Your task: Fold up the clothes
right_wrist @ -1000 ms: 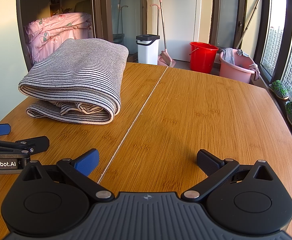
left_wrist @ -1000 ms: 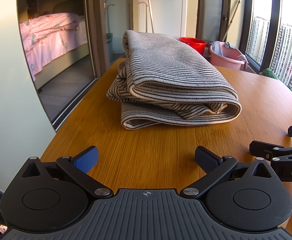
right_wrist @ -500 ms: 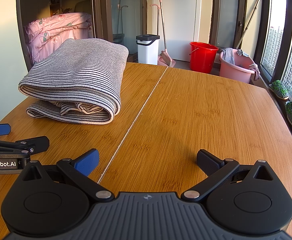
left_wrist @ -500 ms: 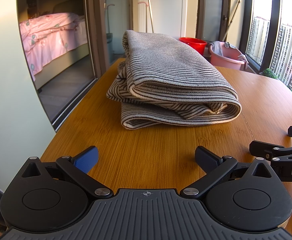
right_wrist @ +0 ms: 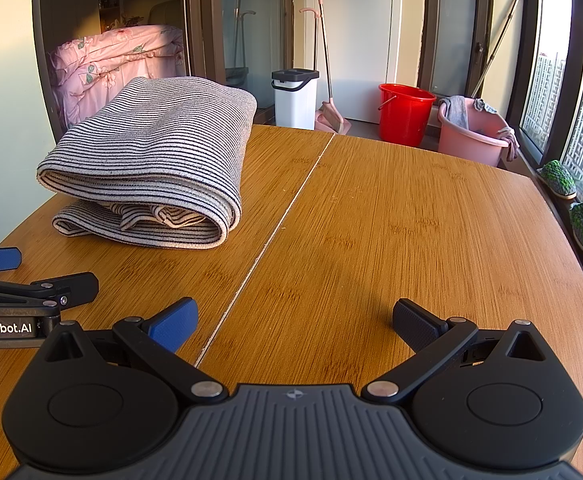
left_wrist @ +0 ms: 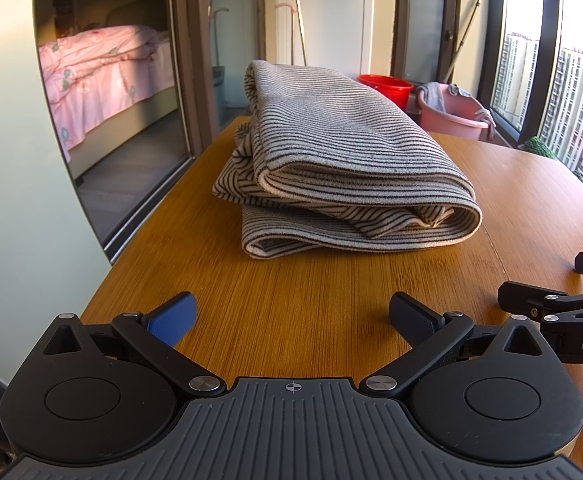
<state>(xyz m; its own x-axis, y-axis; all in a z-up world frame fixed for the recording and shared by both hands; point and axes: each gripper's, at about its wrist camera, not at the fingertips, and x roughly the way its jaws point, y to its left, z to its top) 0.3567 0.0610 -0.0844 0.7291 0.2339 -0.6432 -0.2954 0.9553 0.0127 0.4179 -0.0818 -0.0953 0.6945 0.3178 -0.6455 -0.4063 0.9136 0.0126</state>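
Nothing has moved since the earlier frames: your striped garment (left_wrist: pixel 343 168) lies folded in a thick bundle on the table (right_wrist: pixel 391 216), ahead of your left gripper (left_wrist: pixel 291 316) and forward-left of your right gripper (right_wrist: pixel 295 320). Both grippers hover low over bare wood, jaws spread wide, holding nothing. If you reach in again, a finger could catch the loose inner layers at the near edge and drag the fold apart.
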